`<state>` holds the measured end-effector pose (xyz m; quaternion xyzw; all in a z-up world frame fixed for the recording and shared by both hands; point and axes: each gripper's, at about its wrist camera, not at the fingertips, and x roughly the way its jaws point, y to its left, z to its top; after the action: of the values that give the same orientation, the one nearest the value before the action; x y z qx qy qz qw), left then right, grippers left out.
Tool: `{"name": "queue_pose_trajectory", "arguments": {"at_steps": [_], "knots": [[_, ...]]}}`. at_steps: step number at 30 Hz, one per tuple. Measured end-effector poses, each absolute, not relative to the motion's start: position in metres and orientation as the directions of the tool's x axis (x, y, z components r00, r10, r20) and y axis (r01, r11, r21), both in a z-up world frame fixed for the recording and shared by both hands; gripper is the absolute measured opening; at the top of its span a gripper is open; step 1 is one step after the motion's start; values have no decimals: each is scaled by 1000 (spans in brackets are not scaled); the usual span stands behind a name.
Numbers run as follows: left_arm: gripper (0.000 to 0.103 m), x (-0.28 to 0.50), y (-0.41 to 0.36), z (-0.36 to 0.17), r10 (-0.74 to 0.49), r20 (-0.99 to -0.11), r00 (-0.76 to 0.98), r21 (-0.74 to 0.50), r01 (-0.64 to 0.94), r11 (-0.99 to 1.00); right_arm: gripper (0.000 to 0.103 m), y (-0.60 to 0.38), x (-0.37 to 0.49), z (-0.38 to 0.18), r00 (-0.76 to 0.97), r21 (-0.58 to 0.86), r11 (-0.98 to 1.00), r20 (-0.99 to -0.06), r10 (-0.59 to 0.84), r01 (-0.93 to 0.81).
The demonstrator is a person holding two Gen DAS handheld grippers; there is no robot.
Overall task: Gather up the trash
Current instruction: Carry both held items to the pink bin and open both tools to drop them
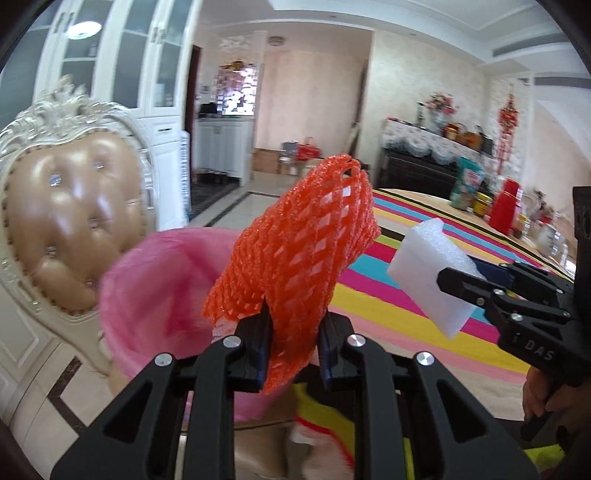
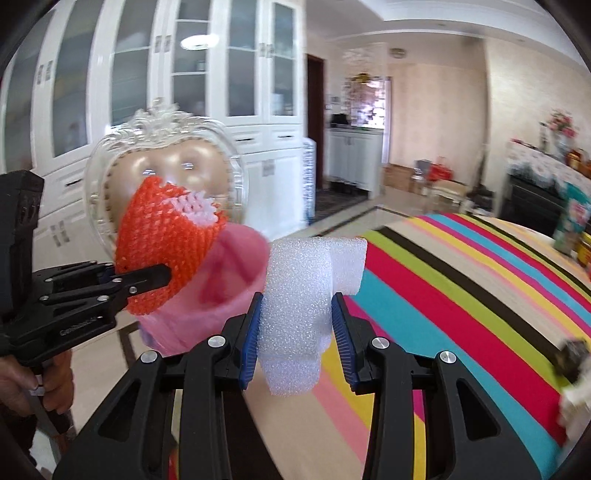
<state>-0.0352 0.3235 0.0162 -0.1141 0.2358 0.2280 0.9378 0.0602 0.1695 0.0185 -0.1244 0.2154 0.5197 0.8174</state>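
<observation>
The room is brightly and evenly lit. A round ceiling lamp [image 1: 83,29] reflects as a glare spot in the glass cabinet doors [image 2: 192,59]. Both views show strong fisheye bending, with dark vignetted corners. The pink bin liner [image 1: 155,280] and the chair [image 1: 70,221] are smeared by motion blur, while the near gripper fingers [image 2: 251,332] stay sharp. Highlights shine on the chair's upholstery.

Orange foam net [image 1: 303,254]; white foam block [image 2: 303,310]; pink bin liner [image 1: 155,291]; rainbow-striped tablecloth [image 2: 461,288].
</observation>
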Motion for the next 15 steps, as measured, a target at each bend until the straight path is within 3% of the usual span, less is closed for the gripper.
{"name": "queue_pose_trajectory", "arguments": {"at_steps": [15], "knots": [[23,-18,430,-16,414,-549,726,-137,-567,813,37,279,62,4,157,58,214,-500,851,-975]]}}
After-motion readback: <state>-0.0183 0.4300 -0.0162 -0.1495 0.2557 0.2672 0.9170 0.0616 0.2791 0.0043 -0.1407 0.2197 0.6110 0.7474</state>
